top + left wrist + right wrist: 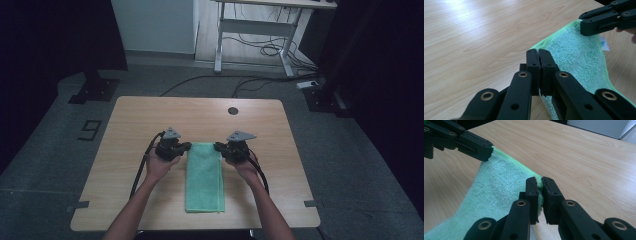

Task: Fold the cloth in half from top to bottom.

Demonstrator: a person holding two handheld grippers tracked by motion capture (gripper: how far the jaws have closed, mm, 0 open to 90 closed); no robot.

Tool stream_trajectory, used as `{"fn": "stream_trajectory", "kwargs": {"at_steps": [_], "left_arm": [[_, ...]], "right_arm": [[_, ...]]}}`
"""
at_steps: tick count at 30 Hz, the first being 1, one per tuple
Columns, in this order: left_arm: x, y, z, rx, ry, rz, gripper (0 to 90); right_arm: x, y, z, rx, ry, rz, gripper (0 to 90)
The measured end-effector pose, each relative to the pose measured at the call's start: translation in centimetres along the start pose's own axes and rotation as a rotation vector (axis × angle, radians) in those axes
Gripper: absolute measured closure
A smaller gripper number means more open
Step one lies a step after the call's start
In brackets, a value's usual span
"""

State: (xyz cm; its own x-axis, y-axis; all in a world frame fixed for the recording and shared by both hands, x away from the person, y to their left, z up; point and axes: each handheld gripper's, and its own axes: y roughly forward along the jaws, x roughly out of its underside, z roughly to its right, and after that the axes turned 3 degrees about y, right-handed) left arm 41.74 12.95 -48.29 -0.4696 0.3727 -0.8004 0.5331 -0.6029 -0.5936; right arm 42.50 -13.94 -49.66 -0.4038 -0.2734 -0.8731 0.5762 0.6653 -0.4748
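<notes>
A green terry towel [205, 177] lies folded into a long strip on the wooden table [140, 120], running from the middle toward the near edge. My left gripper [187, 146] is shut on the towel's far left corner. My right gripper [217, 146] is shut on its far right corner. In the left gripper view my jaws [539, 53] pinch the towel [576, 55] at its corner, with the right gripper [584, 26] at the opposite corner. In the right gripper view my jaws [539, 181] clamp the towel's [494, 187] bright hem, and the left gripper [487, 151] holds the other corner.
A round cable hole [233, 110] sits near the table's far edge. A white label [604, 43] pokes out of the towel's side. Beyond the table are a white desk frame [255, 25], floor cables [270, 50] and black stand bases [95, 90].
</notes>
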Motion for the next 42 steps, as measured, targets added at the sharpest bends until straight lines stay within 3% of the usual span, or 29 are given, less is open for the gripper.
{"fn": "stream_trajectory", "kwargs": {"at_steps": [6,15,26,42], "left_arm": [[-0.4,-0.1,0.0,-0.002,0.008,0.003,87.9],[-2.6,0.6,-0.3,-0.012,0.016,0.012,87.9],[-1.4,0.4,0.4,0.013,0.010,0.015,87.8],[-1.3,0.1,0.7,0.013,0.019,0.017,87.8]], "right_arm": [[-0.1,-0.2,0.1,0.006,-0.007,0.008,82.5],[-1.5,-0.1,1.0,0.044,-0.004,0.028,82.5],[-0.3,-0.9,0.9,0.023,0.023,0.029,82.5],[0.1,-1.1,0.7,0.010,0.063,0.020,82.5]]}}
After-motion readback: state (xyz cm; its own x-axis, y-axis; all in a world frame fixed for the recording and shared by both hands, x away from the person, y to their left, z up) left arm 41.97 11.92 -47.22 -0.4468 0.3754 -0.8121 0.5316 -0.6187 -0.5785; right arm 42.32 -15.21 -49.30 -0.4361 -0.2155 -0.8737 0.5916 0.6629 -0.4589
